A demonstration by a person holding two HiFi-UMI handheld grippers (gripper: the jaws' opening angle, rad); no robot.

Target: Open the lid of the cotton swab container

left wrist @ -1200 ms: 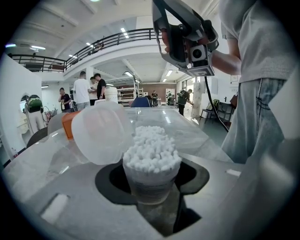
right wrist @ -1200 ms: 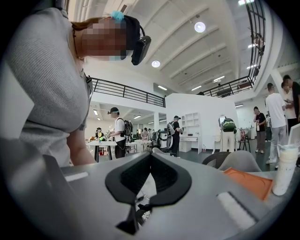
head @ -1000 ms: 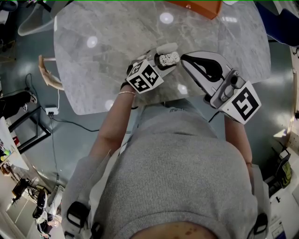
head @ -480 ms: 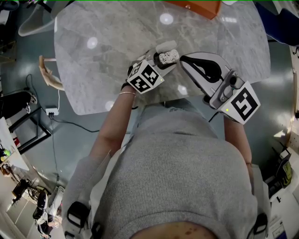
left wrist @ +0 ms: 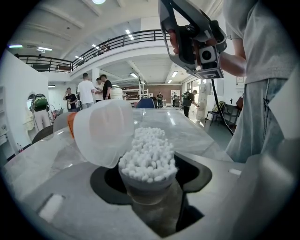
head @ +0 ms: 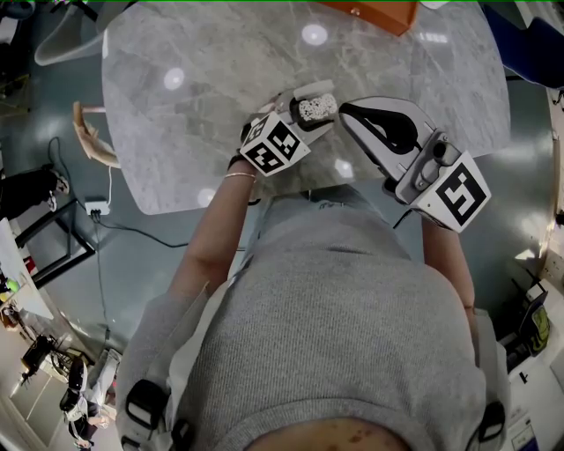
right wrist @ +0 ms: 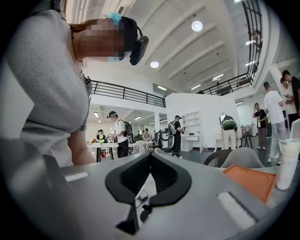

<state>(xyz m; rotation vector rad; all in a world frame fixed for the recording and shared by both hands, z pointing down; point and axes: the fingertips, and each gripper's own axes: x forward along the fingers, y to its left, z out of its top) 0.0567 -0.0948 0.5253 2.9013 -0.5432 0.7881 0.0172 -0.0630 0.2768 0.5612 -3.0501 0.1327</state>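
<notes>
The cotton swab container (left wrist: 149, 159) is a clear tub packed with white swab tips. It stands between the jaws of my left gripper (left wrist: 154, 187), which has just been opening a little with the tub still seated in its notch. The translucent lid (left wrist: 101, 131) is flipped back to the left and hangs off the rim. From the head view the container (head: 315, 109) sits at the tip of the left gripper (head: 308, 114), over the marble table (head: 203, 79). My right gripper (head: 350, 111) hovers just right of it, shut and empty; its closed jaws (right wrist: 149, 161) hold nothing.
An orange tray (head: 366, 11) lies at the table's far edge, also seen as the orange tray (right wrist: 248, 180) beside a white bottle (right wrist: 288, 161). The table's near edge runs just under both hands. People stand far off in the hall.
The container's open top has shifted very slightly to the left in the left jaws. Both hands stay where they were.
</notes>
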